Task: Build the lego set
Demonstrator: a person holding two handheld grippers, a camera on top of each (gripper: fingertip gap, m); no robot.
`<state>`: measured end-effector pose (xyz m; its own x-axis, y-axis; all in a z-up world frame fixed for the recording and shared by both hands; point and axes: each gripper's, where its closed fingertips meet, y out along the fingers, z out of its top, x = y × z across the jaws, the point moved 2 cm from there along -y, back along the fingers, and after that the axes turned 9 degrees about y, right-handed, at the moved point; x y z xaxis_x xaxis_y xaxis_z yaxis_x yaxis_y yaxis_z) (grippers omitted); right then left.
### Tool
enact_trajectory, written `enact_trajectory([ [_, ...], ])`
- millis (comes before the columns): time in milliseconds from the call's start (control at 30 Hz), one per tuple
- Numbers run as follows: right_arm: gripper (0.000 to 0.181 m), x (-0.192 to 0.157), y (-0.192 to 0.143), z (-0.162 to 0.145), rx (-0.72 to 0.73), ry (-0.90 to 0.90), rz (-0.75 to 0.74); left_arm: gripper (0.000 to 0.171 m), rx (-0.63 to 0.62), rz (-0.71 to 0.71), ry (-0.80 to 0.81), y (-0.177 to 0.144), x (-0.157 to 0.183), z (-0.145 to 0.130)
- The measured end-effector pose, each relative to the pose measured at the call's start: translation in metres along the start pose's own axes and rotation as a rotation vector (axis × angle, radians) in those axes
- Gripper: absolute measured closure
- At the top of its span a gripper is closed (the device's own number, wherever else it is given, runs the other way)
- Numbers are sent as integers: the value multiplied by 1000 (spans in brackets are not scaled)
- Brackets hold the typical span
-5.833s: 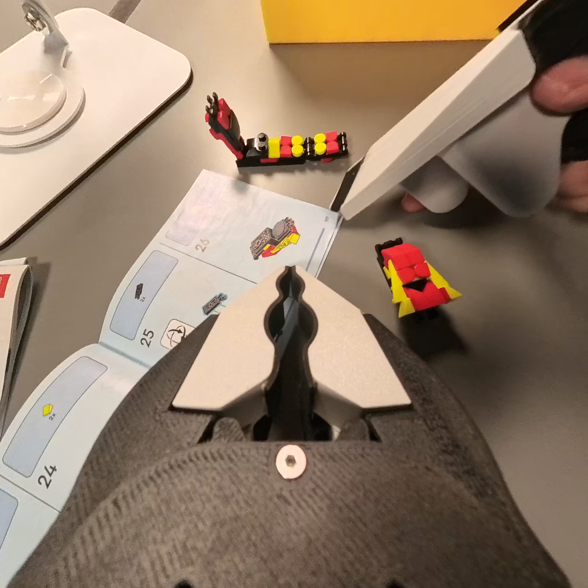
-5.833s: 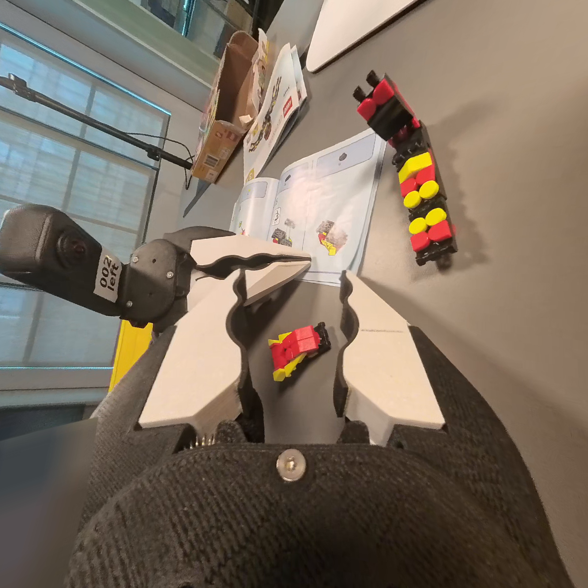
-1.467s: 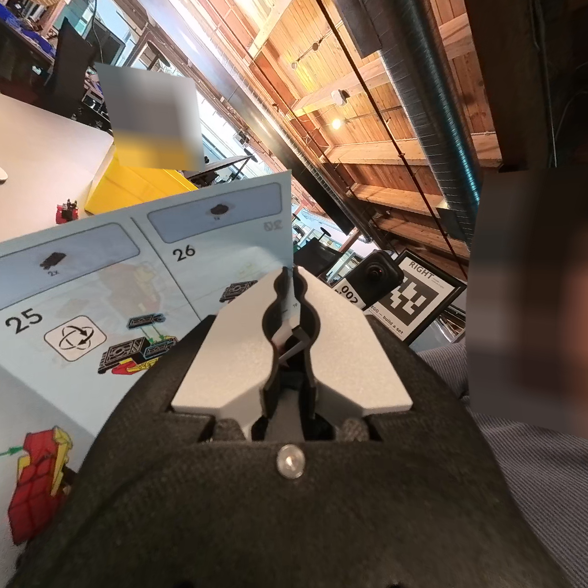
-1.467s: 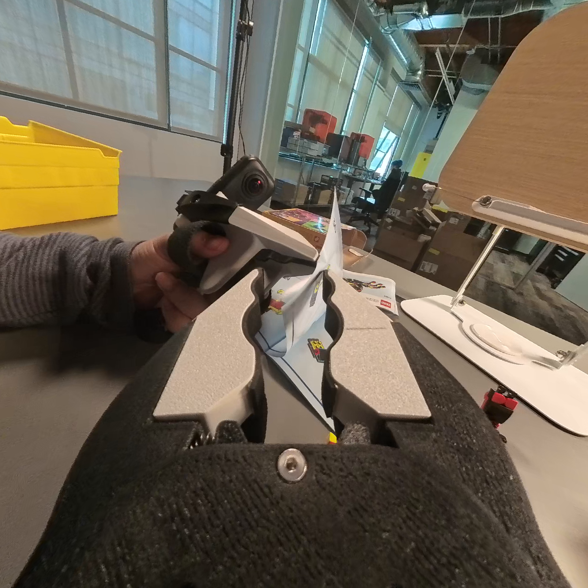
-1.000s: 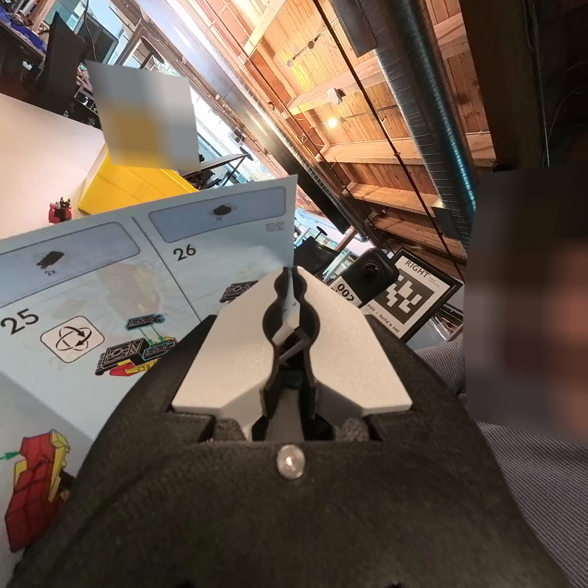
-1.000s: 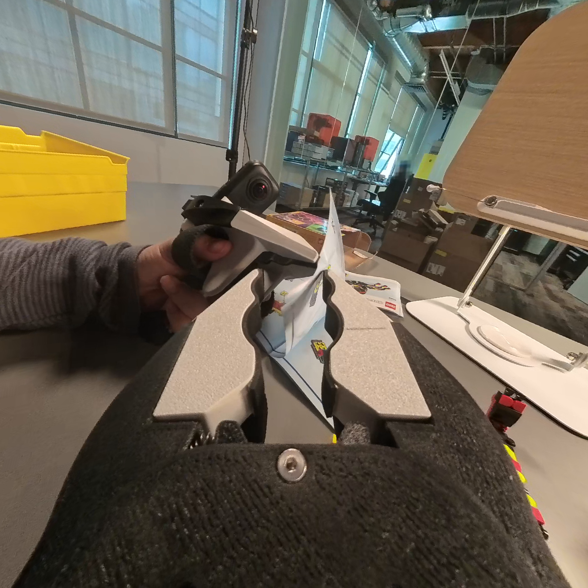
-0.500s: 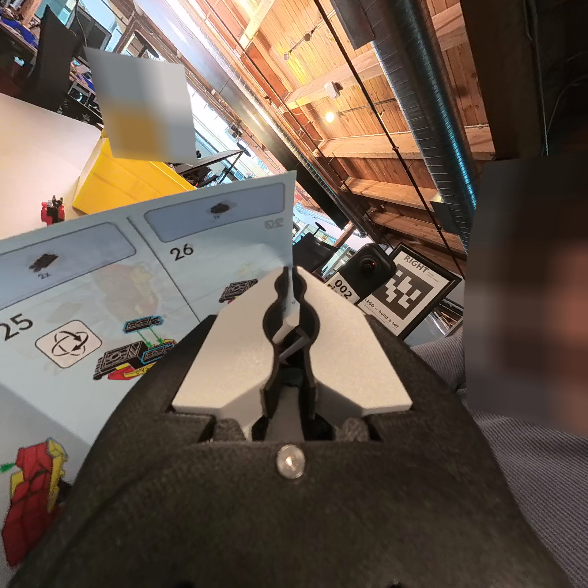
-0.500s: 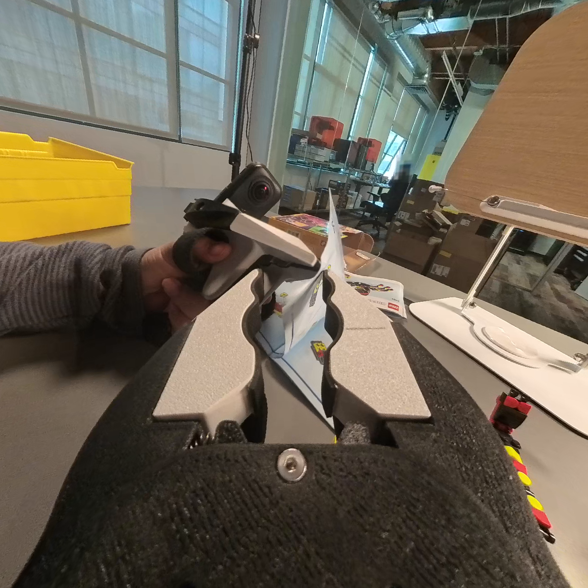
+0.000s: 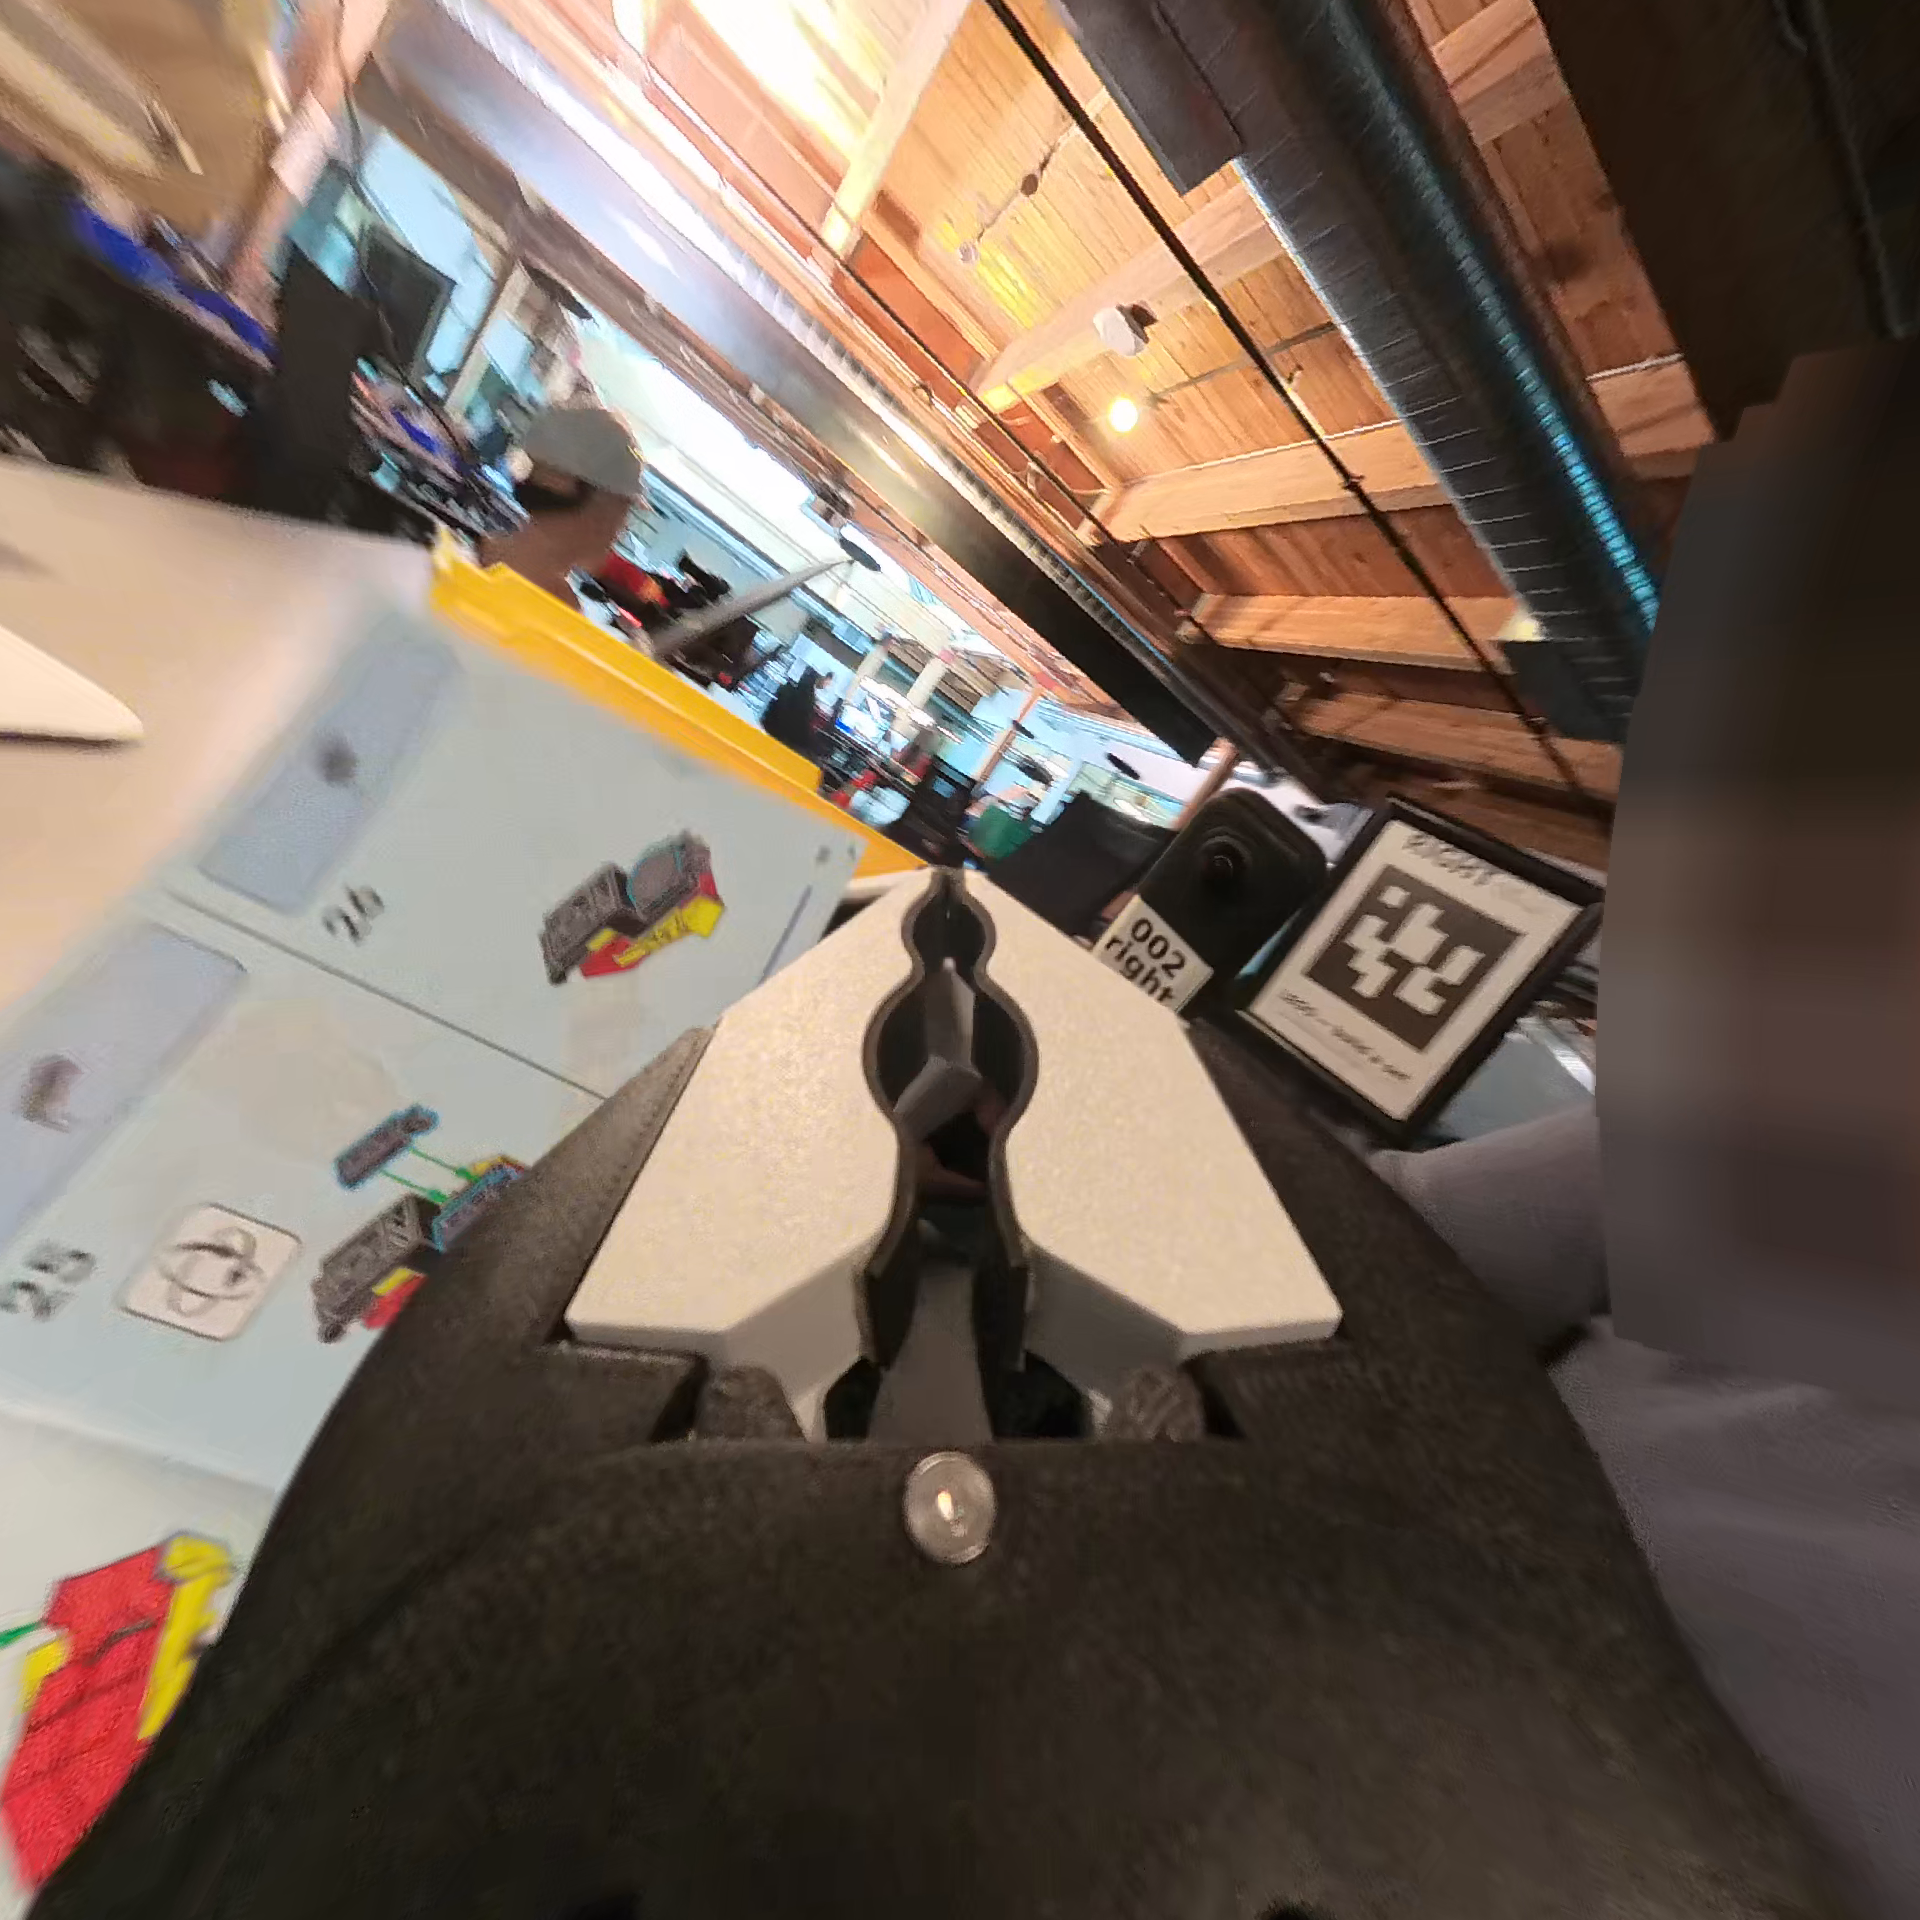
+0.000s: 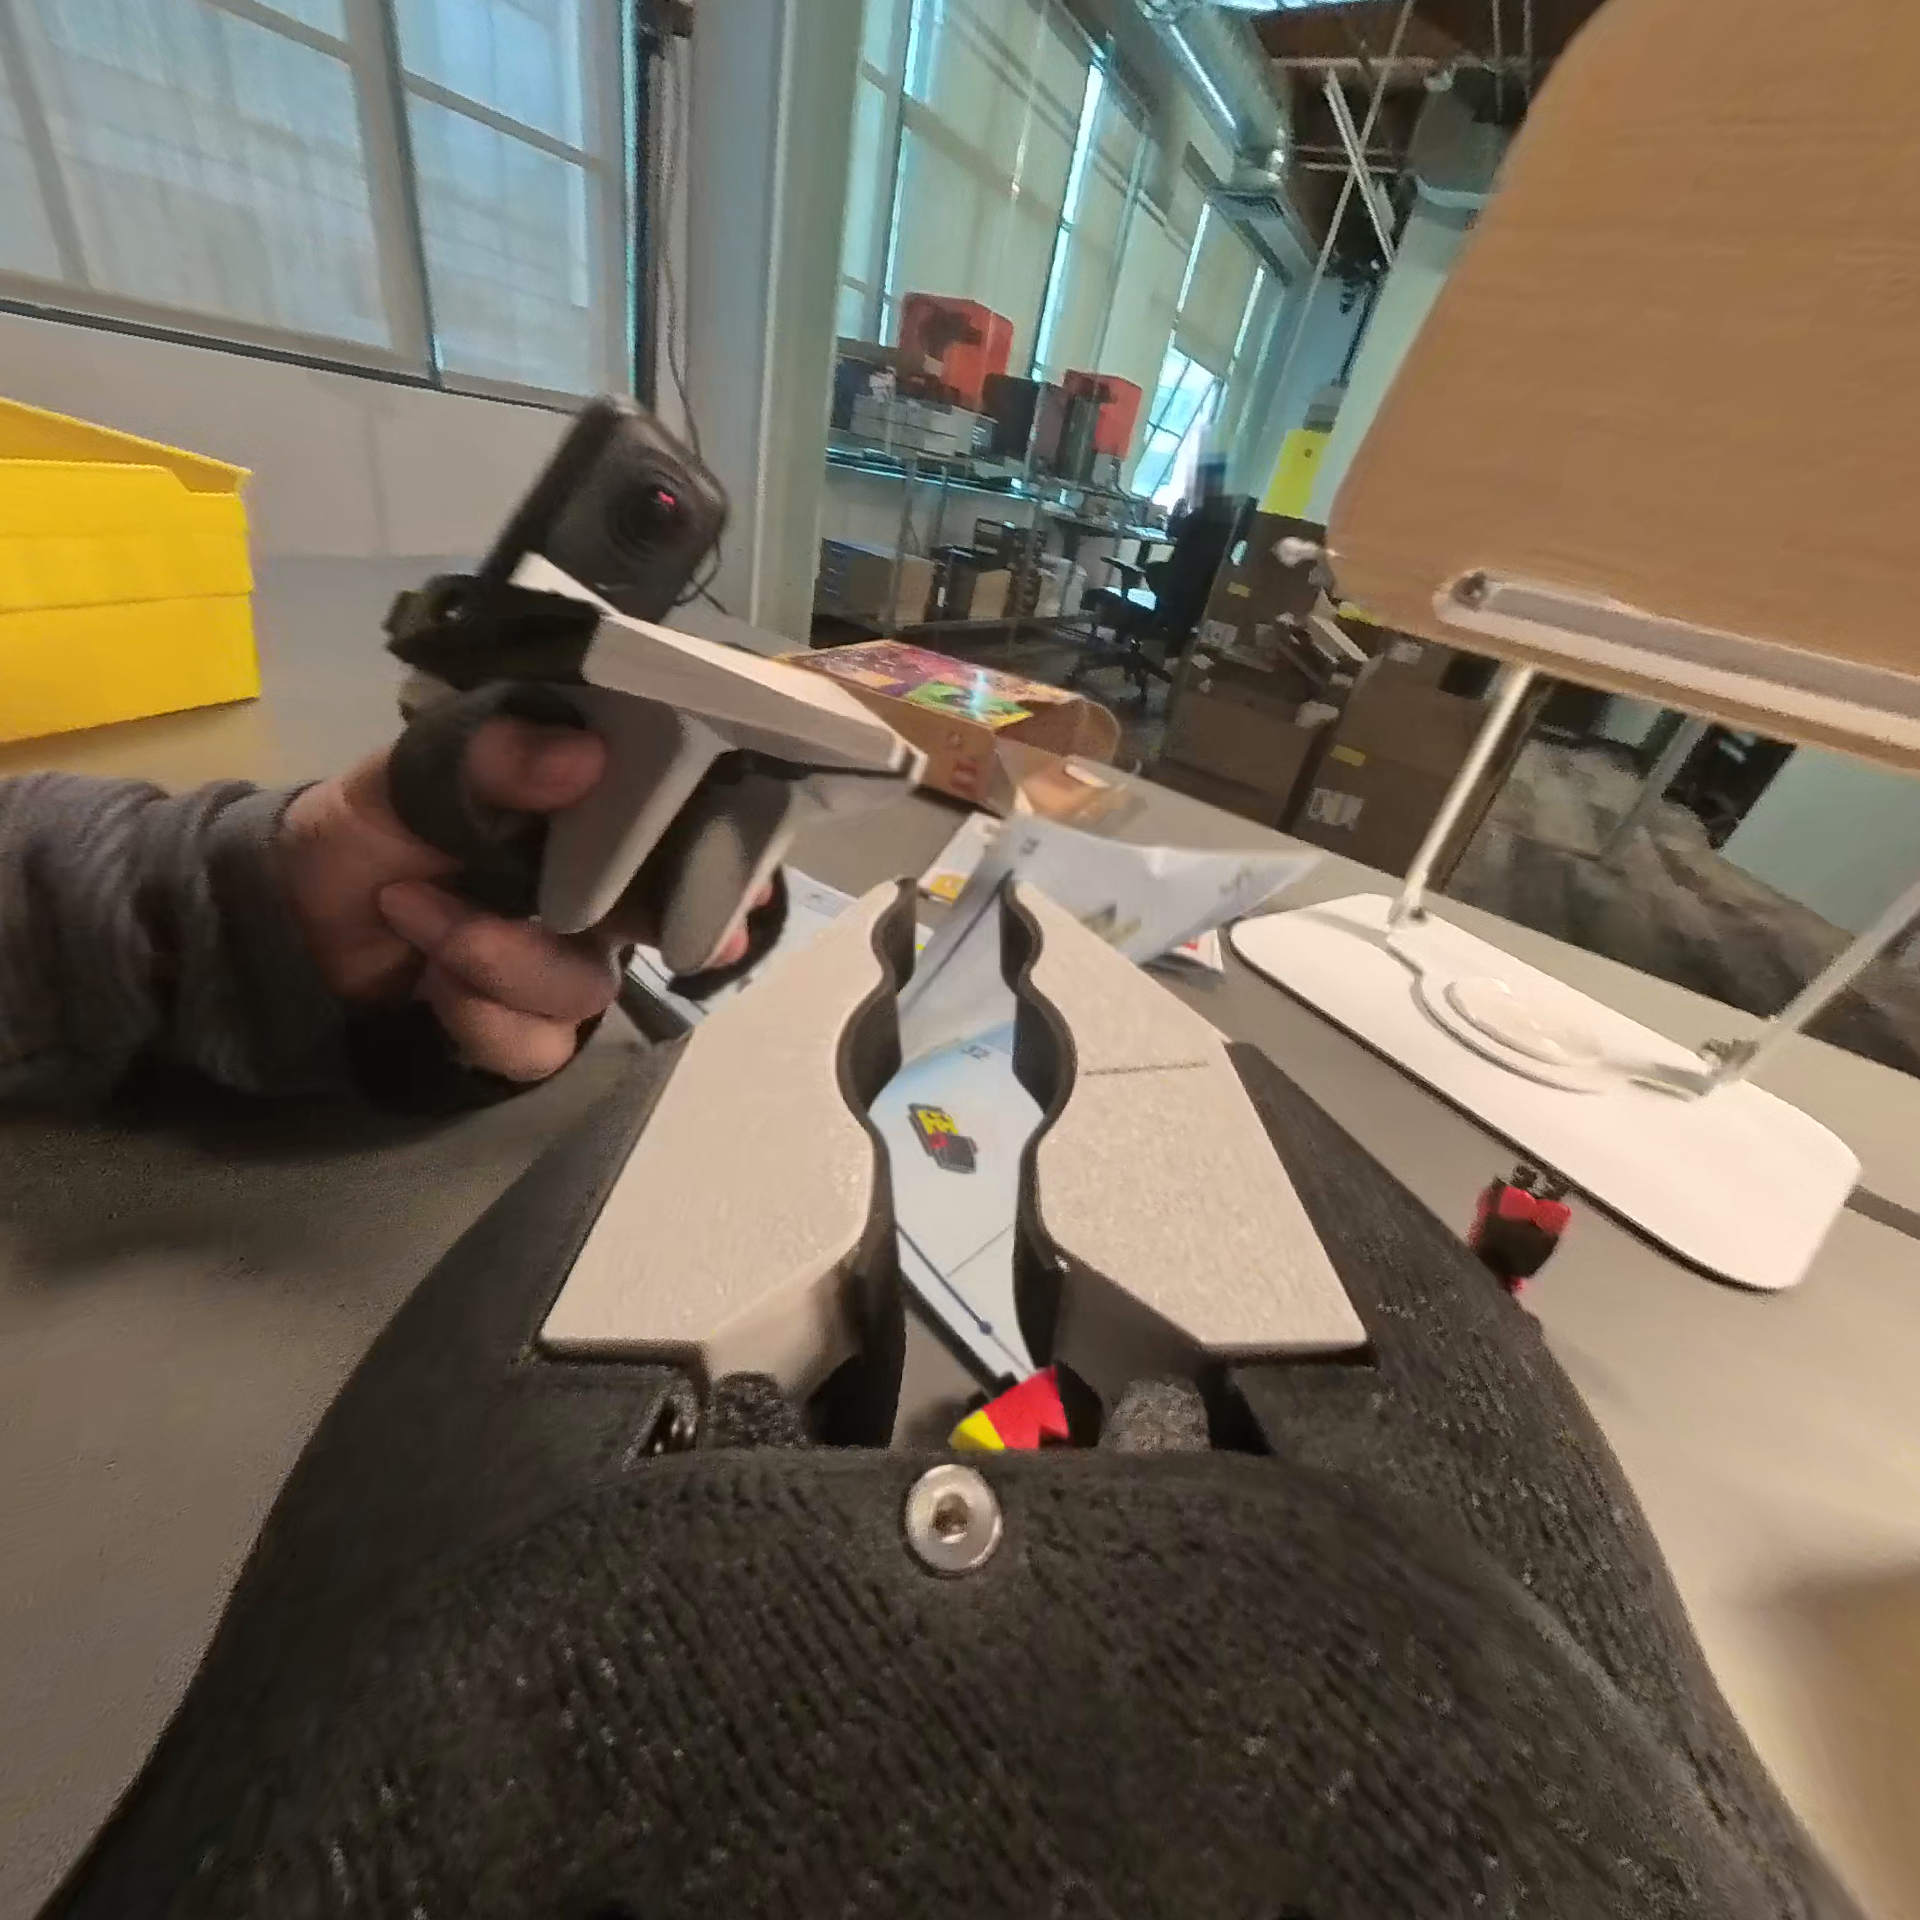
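Left wrist view shows the left gripper (image 9: 948, 883) clenched, its pale grey fingers meeting at the tips on the edge of the instruction booklet (image 9: 416, 904). The booklet's light blue page spreads to the left, printed with numbered step panels and drawings of a red, yellow and black model; the page is blurred, so its finer print is hard to make out. Its lower part is cut off by the frame and the gripper's black body.

In the right wrist view the right gripper (image 10: 956, 904) has its jaws nearly together, tips almost touching, with the booklet's page lying on the grey table (image 10: 260, 1299) seen through the gap; whether they pinch the paper cannot be told. A small red and yellow lego piece (image 10: 1023, 1408) peeks out near the base of the fingers, mostly hidden. Another red and black lego build (image 10: 1517, 1226) stands to the right beside the white lamp base (image 10: 1558, 1101), half covered by the gripper. To the left a hand (image 10: 447, 904) holds the left gripper above the table, with a yellow bin (image 10: 114, 582) farther off.
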<state>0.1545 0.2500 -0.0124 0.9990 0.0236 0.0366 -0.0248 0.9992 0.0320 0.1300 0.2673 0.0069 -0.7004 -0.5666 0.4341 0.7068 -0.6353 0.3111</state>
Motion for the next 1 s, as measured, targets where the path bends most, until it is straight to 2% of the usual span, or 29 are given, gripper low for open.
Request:
enact_trajectory([
  [133, 168, 18, 0, -9, -77, 100, -45, 171, -13, 112, 95, -2, -8, 2],
  [300, 168, 29, -1, -19, -146, 271, -12, 171, -94, 236, 210, 2, -17, -5],
  [500, 167, 34, -3, -23, -169, 302, -14, 158, -149, 366, 216, 2, -35, -12],
  [733, 168, 40, -5, -31, -255, 233, -63, 155, -166, 424, 185, 8, -44, -15],
  [867, 168, 51, -15, -42, -381, 197, -126, 155, -168, 407, 147, 15, -45, -19],
  [1000, 167, 55, -30, -58, -497, 238, -96, 157, -233, 377, 125, 23, -43, -31],
])
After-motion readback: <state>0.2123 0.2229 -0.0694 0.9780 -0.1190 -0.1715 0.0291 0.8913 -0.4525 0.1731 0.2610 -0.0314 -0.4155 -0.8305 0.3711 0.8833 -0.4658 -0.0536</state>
